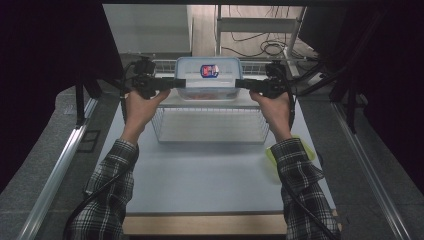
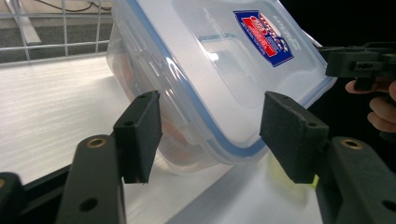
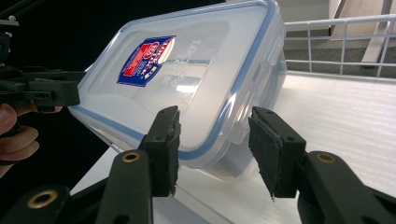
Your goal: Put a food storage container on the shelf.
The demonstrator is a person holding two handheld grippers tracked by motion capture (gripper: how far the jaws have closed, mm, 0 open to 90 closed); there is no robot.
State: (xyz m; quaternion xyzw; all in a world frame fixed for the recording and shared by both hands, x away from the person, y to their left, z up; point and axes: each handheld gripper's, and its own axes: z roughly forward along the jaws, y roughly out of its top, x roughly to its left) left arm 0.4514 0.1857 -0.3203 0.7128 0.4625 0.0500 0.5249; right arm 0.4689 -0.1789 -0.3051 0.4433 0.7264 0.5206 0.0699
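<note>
I have the plastic container (image 1: 207, 79) between my two tongs, above the far end of the wire basket (image 1: 210, 125) that stands on the worktop (image 1: 200, 175). The left tongs (image 1: 172, 82) meet it at its left end and the right tongs (image 1: 243, 84) at its right end. In the left gripper view the jaws stand apart, with the corner of the container (image 2: 205, 79) between them; one pad (image 2: 140, 135) is at the wall, the other pad (image 2: 289, 135) has a gap to the lid. In the right gripper view the jaws are also apart around the other end of the container (image 3: 196, 79), and I cannot tell if they truly press it.

The lid with the blue and red label (image 1: 209, 70) is on, and something reddish lies inside. I judge the reach is done, but the grasp is not yet firm on both sides. What is left is to close both tongs and then carry the container. A yellow-green thing (image 1: 272, 152) lies near my right sleeve, untouched.
</note>
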